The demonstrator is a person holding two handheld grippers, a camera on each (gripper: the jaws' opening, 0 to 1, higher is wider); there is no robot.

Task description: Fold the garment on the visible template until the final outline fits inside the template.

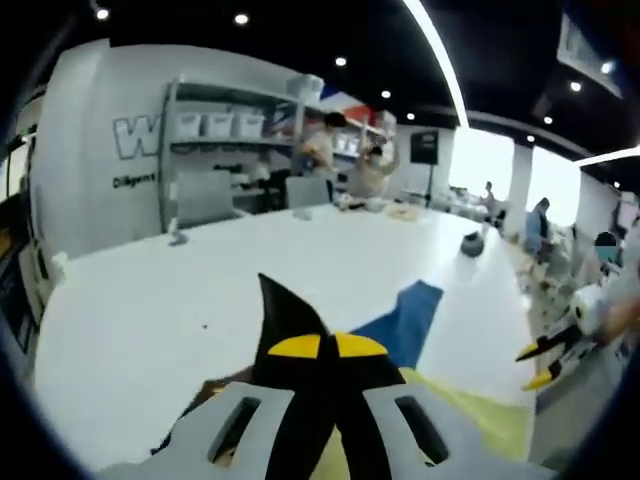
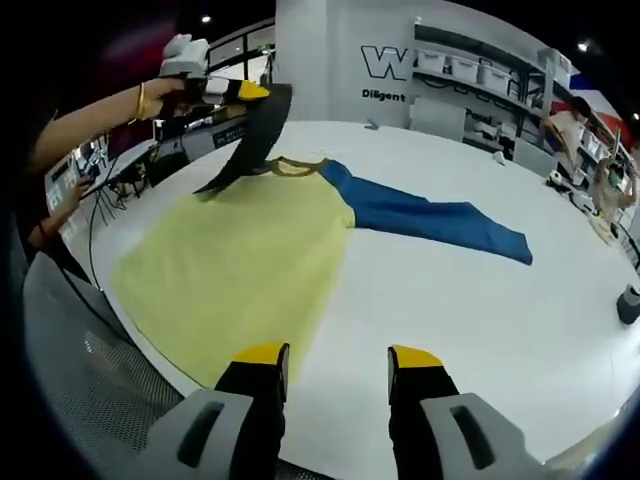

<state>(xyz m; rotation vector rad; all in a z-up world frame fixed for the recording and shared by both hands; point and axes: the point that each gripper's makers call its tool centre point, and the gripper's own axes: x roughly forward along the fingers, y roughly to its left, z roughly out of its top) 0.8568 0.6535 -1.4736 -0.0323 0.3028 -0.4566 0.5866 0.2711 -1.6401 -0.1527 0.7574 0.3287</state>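
Overhead, left gripper [image 2: 262,95] clamped on garment's dark sleeve [image 2: 245,140]; right gripper [image 2: 338,362] parted, empty, low.

Open-plan lab: long white worktable [image 1: 200,290], bin-stocked shelving [image 1: 225,125], people [image 1: 320,150] working.

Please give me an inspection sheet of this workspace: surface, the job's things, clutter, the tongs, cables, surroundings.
Surface: large white table, mostly bare.
Job's things: yellow garment lies flat, blue sleeve spread out to the side; its dark sleeve is lifted off the table. No separate template outline can be told.
Clutter: small dark object at the table's far edge.
Tongs: left tongs shut on the dark sleeve; right tongs open, hovering over the table's near edge, holding nothing.
Cables: dark cables beside the table.
Surroundings: shelves with bins, people at the far end, ceiling lights.
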